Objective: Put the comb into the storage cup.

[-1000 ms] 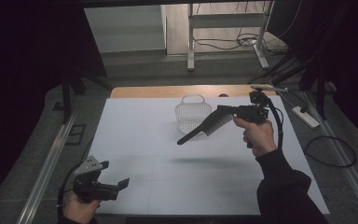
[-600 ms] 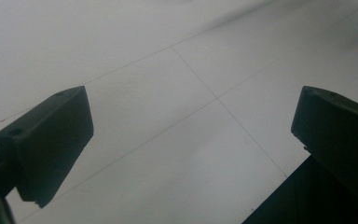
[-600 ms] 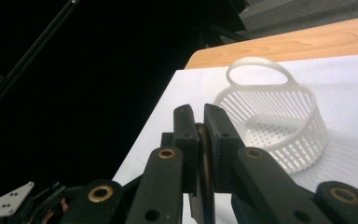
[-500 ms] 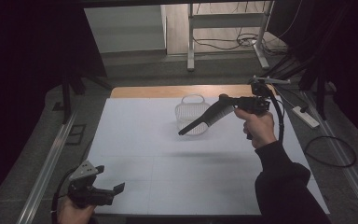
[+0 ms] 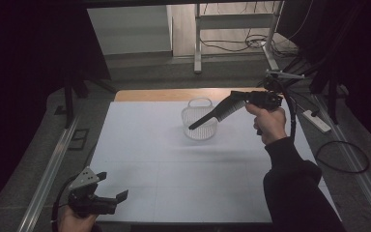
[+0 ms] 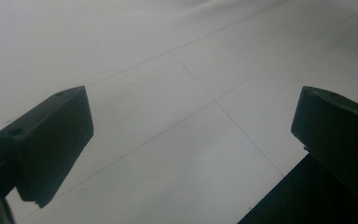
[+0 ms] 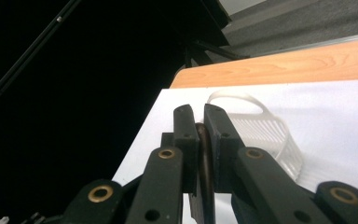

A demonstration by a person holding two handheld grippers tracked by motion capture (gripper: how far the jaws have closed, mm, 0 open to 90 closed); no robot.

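A white sheet covers the desk [image 5: 174, 164], with a strip of bare wood at its far edge. The right tongs [image 5: 193, 126] hang above a clear ribbed basket [image 5: 200, 121] standing upright near that edge, jaws clenched on a thin dark comb-like piece [image 7: 204, 154]; what it is I cannot tell. If released off-centre, it could hit the rim and tip the light basket. The left tongs [image 5: 113, 186] are released wide, holding nothing, low at the near left corner
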